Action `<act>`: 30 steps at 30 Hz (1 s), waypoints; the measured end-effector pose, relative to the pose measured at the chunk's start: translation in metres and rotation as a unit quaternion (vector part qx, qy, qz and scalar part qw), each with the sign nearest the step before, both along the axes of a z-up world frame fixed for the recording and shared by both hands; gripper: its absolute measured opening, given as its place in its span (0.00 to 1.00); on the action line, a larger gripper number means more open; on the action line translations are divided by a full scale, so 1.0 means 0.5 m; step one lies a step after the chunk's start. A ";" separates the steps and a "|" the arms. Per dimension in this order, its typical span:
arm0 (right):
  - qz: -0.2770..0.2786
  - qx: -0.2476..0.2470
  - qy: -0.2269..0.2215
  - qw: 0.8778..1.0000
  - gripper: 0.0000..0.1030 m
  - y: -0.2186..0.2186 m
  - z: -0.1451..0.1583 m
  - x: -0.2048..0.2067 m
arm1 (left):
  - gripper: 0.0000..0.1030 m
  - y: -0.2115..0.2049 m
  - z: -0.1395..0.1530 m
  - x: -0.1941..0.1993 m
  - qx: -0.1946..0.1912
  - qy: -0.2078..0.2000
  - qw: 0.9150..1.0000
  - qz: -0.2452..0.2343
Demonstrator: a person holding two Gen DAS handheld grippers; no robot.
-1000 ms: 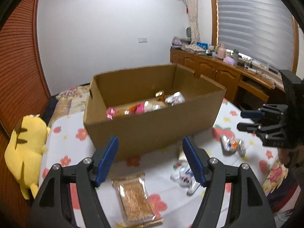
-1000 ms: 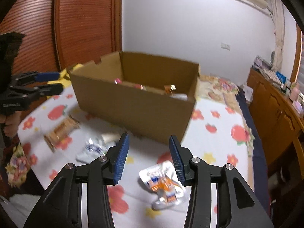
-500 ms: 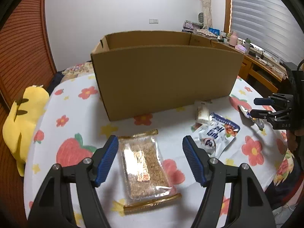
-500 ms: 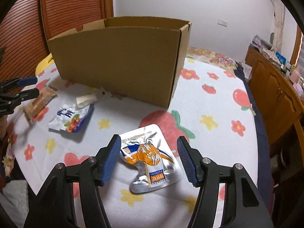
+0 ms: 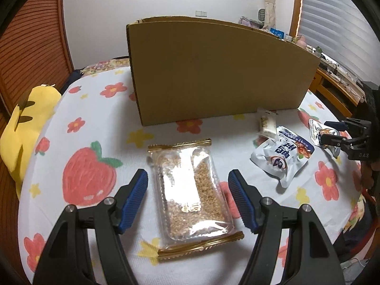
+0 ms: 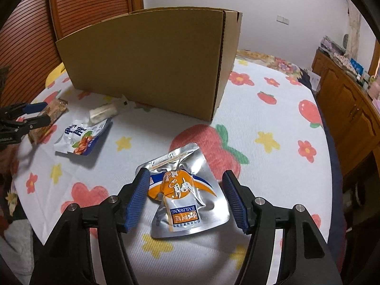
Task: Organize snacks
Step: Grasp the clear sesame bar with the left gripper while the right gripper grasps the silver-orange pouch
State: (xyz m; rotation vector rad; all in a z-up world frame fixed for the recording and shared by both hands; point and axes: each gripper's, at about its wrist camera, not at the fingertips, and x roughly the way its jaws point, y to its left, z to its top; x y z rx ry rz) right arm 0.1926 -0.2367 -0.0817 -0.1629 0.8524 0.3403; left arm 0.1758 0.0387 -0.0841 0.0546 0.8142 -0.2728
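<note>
Left wrist view: cardboard box wall hides its contents.

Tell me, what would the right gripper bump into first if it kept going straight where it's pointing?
Probably the silver and orange snack pouch lying on the flowered tablecloth; the right gripper is open with its fingers either side of it.

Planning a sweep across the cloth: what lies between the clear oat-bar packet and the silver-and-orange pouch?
In the right wrist view, a white-and-blue pouch and a small white wrapped bar lie between the oat-bar packet and the silver-and-orange pouch.
</note>
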 end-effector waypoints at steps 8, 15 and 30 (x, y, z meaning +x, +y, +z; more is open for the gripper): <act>0.001 0.015 0.001 1.000 0.64 -0.005 -0.003 0.001 | 0.69 0.005 -0.011 0.010 -0.006 0.017 1.000 0.004; 0.003 0.023 0.003 1.000 0.64 -0.008 -0.005 0.002 | 0.69 0.001 -0.015 0.011 0.000 0.017 1.000 0.006; 0.013 -0.013 0.007 1.000 0.69 0.013 -0.011 -0.004 | 0.69 -0.008 -0.017 0.009 0.021 0.015 1.000 0.004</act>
